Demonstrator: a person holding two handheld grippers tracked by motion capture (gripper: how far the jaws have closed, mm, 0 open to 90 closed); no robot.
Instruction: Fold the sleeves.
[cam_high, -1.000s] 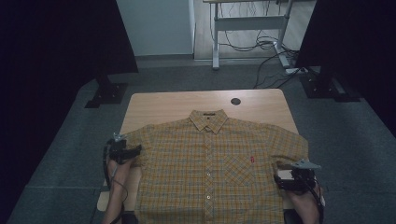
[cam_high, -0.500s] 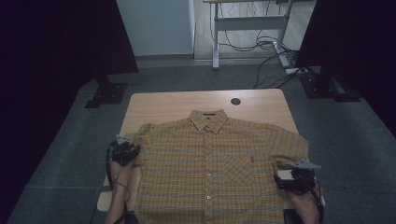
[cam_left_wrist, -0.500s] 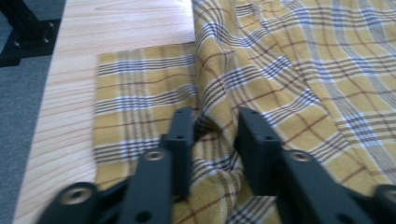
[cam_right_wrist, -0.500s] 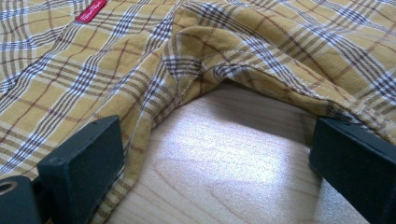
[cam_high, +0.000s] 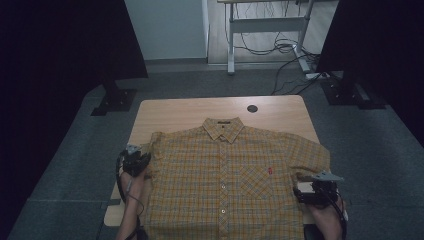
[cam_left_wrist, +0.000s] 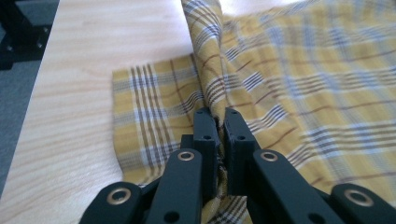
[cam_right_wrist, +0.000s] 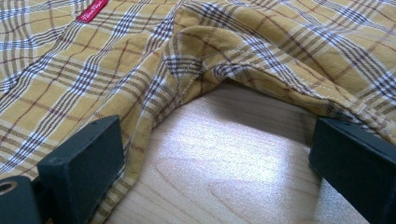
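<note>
From above, I am looking at the yellow plaid shirt (cam_high: 225, 180) lying face up and buttoned on the wooden counter (cam_high: 190, 112), collar toward the far edge. My left tongs (cam_high: 141, 161) are sitting at the shirt's left sleeve, and my right tongs (cam_high: 300, 192) are waiting just beside the shirt's side seam below the right sleeve.

Along my left tongs (cam_left_wrist: 221, 123), the jaws have just been closing and are now pinching a raised ridge of sleeve cloth (cam_left_wrist: 205, 56) between them. The bite is looking thin to me; if I am lifting quickly, the fold may be slipping out, or I may be gathering a second layer and dragging the whole shirt askew.

Along my right tongs (cam_right_wrist: 215, 158), the jaws are standing wide apart on either side of bare counter, with the shirt's underarm seam (cam_right_wrist: 196, 74) arching just beyond them. Closing here, I could be grabbing nothing, or catching one edge and twisting the sleeve.
</note>
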